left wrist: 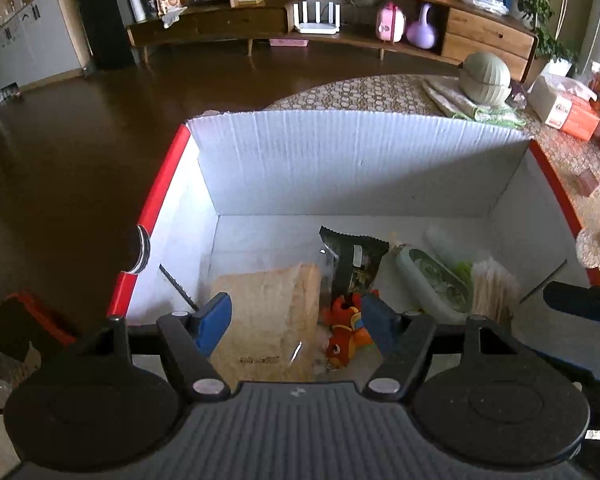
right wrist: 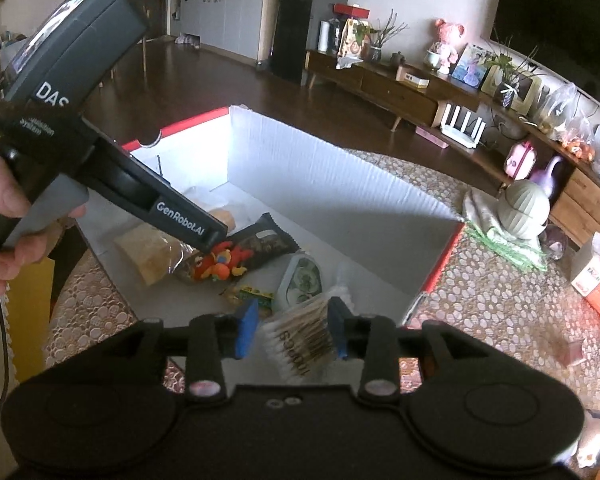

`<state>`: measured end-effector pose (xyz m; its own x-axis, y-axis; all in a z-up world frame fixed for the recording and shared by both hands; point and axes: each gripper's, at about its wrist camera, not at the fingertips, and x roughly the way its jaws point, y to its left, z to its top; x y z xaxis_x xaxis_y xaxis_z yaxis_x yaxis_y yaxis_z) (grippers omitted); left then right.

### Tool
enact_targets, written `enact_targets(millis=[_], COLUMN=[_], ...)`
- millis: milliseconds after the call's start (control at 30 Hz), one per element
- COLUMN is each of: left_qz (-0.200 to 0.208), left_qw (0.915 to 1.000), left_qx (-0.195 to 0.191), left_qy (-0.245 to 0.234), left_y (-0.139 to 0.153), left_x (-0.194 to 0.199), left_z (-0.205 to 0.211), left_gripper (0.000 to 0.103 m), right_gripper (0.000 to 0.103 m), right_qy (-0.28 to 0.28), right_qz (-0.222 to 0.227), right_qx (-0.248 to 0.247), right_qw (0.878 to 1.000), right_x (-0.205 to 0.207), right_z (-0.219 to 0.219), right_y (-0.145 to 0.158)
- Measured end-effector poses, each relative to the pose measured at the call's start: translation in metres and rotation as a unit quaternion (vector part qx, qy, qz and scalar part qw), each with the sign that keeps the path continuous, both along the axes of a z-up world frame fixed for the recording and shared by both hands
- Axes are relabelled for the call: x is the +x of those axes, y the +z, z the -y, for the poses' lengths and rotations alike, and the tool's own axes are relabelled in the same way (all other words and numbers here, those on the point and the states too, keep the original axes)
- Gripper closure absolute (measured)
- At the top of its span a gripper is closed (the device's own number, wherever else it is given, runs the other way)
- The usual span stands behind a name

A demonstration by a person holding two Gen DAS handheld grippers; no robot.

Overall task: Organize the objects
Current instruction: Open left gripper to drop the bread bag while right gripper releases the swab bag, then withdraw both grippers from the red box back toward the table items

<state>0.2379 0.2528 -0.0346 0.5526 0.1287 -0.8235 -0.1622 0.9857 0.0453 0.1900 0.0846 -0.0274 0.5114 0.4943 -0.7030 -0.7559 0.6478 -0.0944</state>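
Left wrist view: the left gripper (left wrist: 296, 326) hangs wide apart over the white corrugated box (left wrist: 356, 164), gripping nothing; below lie a tan crinkled bag (left wrist: 266, 320), a plush orange toy (left wrist: 346, 330) and a glossy dark wrapper (left wrist: 354, 258).

Right wrist view: the right gripper (right wrist: 293, 330) is closed on a clear pack of swabs (right wrist: 300, 340) at the box's (right wrist: 340, 176) near right; a hand (right wrist: 4, 196) holds the left gripper's handle at far left.

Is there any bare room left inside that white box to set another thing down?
Yes. The box floor is bare along the far wall, behind the dark snack wrapper, and in the left corner past the bread bag. The near side is crowded: orange toy, green-lidded tub, cotton swabs.
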Motion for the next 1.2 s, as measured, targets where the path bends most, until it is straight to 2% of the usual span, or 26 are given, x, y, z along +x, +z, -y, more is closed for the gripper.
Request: enact_targets(millis=[533,667,800,833,1033,1200], left_qz=[0.029,0.045,0.056,0.060,0.075,0.092], left_qw=[0.9995,0.9989,0.9983,0.9980,0.9967,0.9950], left_qx=[0.007,0.009,0.002,0.000,-0.015,-0.028], left_qy=[-0.006,-0.011,-0.018,-0.020,-0.028,-0.029], left_y=[0.035,0.049,0.059,0.061,0.068,0.073], left_x=[-0.032,-0.042,-0.053,-0.056,-0.076,-0.092], left_z=[0.022,0.031,0.042,0.045,0.064,0.081], left_gripper=[0.032,0.032,0.030,0.027,0.027,0.025], right_gripper=[0.060,0.051,0.048,0.045,0.024,0.015], right_qy=[-0.002,-0.005,-0.005,-0.005,-0.005,-0.015], right_qz=[0.021,0.024,0.027,0.028,0.035,0.032], right_qx=[0.026,0.039,0.050,0.052,0.067,0.081], right_qw=[0.999,0.999,0.998,0.998,0.997,0.996], right_x=[-0.020,-0.028,-0.036,-0.038,-0.056,-0.067], right_z=[0.020,0.029,0.039,0.042,0.069,0.098], right_y=[0.038,0.048,0.058,0.060,0.068,0.069])
